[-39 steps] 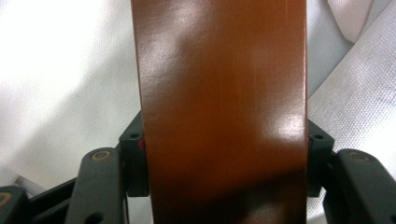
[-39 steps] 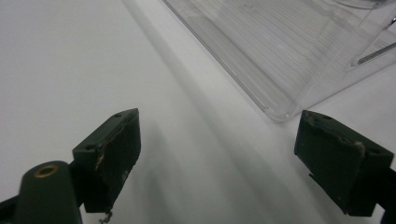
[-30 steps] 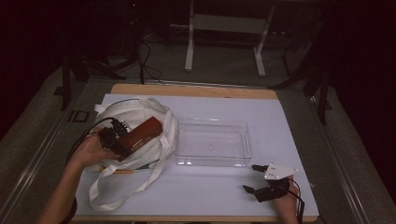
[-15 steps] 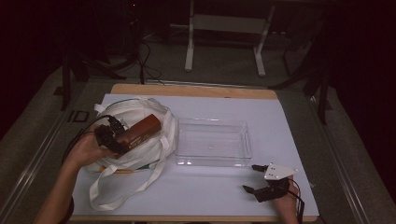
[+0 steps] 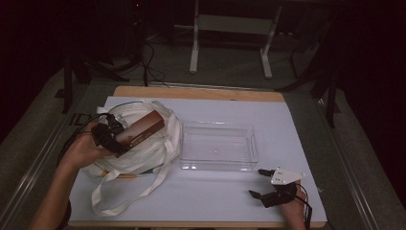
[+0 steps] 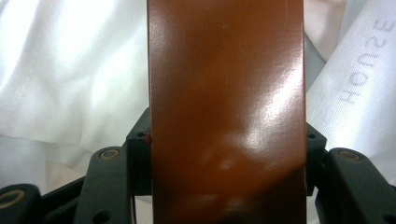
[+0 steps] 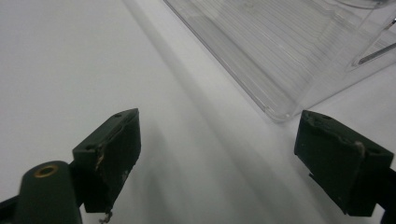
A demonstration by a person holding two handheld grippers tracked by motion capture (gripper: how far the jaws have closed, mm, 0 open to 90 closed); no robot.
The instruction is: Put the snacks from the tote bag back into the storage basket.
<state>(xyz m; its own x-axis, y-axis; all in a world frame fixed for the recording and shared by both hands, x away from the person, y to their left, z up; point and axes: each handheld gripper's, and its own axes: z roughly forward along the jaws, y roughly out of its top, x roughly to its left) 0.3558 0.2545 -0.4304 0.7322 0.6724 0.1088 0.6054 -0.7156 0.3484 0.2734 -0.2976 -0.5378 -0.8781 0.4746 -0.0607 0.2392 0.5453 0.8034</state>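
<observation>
A long brown box [image 5: 140, 130] is held over the white cloth bag [image 5: 143, 153] at the table's left. My left gripper [image 5: 115, 140] is shut on the box's near end. In the left gripper view the glossy brown box [image 6: 226, 107] stands between both jaws, with the white bag [image 6: 70, 70] behind it. A clear plastic tray [image 5: 246, 142] lies empty at mid table. My right gripper [image 5: 256, 182] rests open near the front right edge, just short of the tray. Its view shows the tray's corner [image 7: 280, 60] beyond the gripper [image 7: 217, 154], whose spread jaws hold nothing.
The bag's long handles [image 5: 134, 196] trail toward the front edge. A white sheet [image 5: 210, 201] covers the wooden table. Dark floor, cables and a stand's legs [image 5: 230, 43] lie beyond the far edge.
My left gripper has carried the brown box slightly left and up over the bag. The right gripper has stayed where it was.
</observation>
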